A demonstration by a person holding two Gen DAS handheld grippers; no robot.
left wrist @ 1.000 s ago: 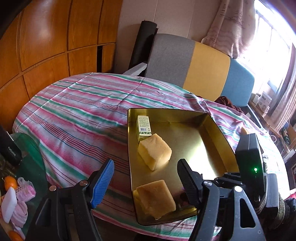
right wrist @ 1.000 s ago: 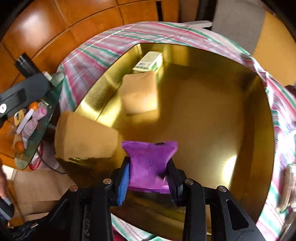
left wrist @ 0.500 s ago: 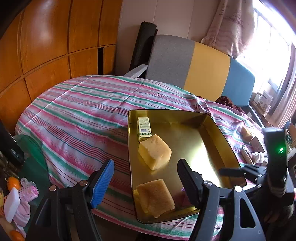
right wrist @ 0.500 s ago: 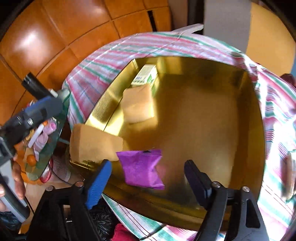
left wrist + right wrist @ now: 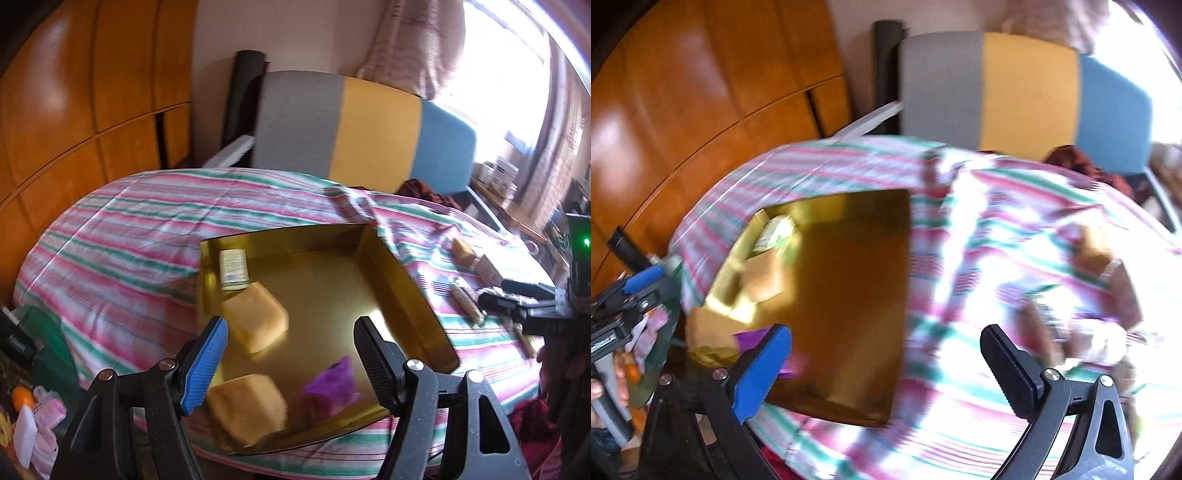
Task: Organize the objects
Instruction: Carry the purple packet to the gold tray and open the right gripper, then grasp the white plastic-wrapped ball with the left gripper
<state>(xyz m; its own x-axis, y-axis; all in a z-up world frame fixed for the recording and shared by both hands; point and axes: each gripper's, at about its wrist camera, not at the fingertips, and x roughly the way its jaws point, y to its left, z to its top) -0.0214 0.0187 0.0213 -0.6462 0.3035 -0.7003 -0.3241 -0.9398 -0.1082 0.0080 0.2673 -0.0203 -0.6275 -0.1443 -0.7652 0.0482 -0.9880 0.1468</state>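
A gold tray [image 5: 402, 280] held a green-labelled carton [image 5: 233, 268], print unreadable, two yellow sponges [image 5: 255, 322] and a purple packet [image 5: 332, 386]; the right tool [image 5: 886, 365] had just been opening, empty, and the left tool [image 5: 291, 350] gaped empty.

Gold tray [image 5: 402, 280]; purple packet [image 5: 332, 387]; yellow sponges [image 5: 255, 321]; tablecloth [image 5: 122, 240] pink-green-white striped (blurred).
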